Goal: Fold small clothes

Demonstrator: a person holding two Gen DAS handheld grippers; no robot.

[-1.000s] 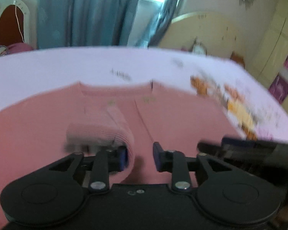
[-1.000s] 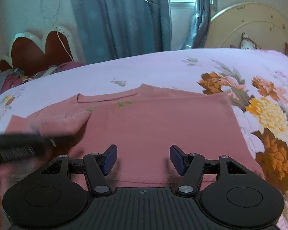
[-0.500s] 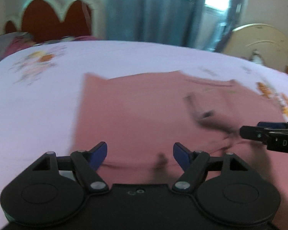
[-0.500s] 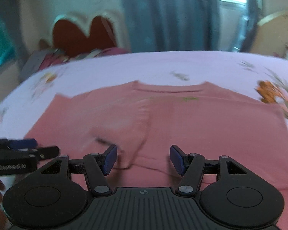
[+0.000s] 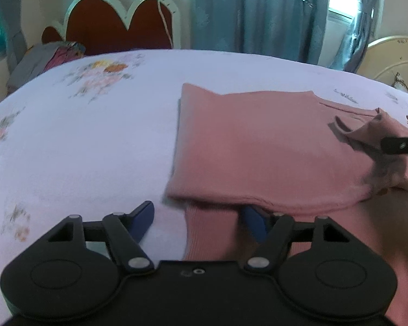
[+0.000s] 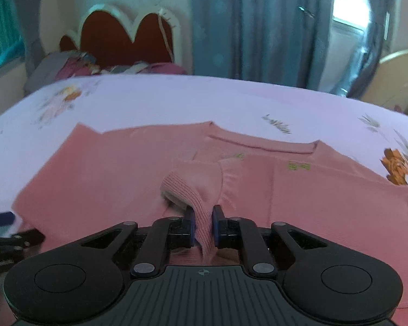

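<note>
Pink sweater (image 6: 326,206) looks soft, light, floppy; right gripper (image 6: 204,226) closing, clamped on ribbed cuff (image 6: 193,198), left gripper (image 5: 198,218) closing, jaws apart astride hem ribbing (image 5: 212,233)—best pinched at ribbed edges.

No legible text, label or number anywhere.

Matt ribbed-knit pink sweater (image 6: 326,198), smooth cotton bedsheet (image 5: 81,149)
</note>
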